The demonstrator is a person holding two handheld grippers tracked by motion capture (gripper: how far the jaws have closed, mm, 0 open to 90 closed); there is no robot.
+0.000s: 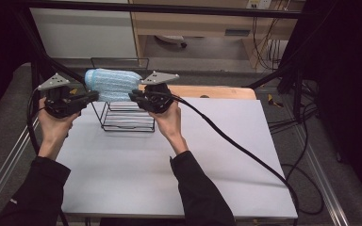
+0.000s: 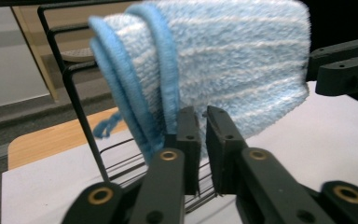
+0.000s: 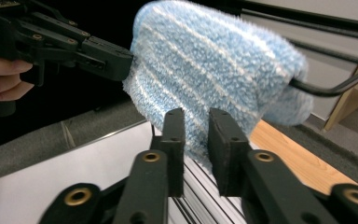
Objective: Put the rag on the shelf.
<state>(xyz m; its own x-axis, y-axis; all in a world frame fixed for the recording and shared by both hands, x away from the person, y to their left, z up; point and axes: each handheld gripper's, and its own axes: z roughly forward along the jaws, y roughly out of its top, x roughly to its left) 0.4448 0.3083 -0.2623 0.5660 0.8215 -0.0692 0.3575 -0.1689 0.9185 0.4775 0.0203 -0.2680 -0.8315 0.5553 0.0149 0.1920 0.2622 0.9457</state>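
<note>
Hanging a blue-and-white striped towel point(image 1: 113, 84) over the top bar of a black wire rack point(image 1: 125, 117), upper left of centre in the high view, at the far edge of the white table point(image 1: 169, 165). Draped already across the bar, folded, with one end toward each gripper. At the left of that view, left gripper point(image 1: 93, 96) level with the towel's left end; at centre, right gripper point(image 1: 133, 95) at its right end. In the left gripper view, jaws parted by a narrow gap, the folded corded edge point(image 2: 163, 93) just ahead of the tips and to their left, no cloth visibly pinched between the pads. In the right gripper view, likewise a narrow gap, towel's lower edge point(image 3: 200, 140) just beyond the tips, nothing clamped. Judged as the letting-go stage: cloth resting on the rack under its own weight, both pairs of jaws loosened off it. Next move likely calls for drawing both grippers back and apart, away from the towel's ends, without snagging the fluffy pile or the rack's wires, lest the cloth slide off the bar.
</note>
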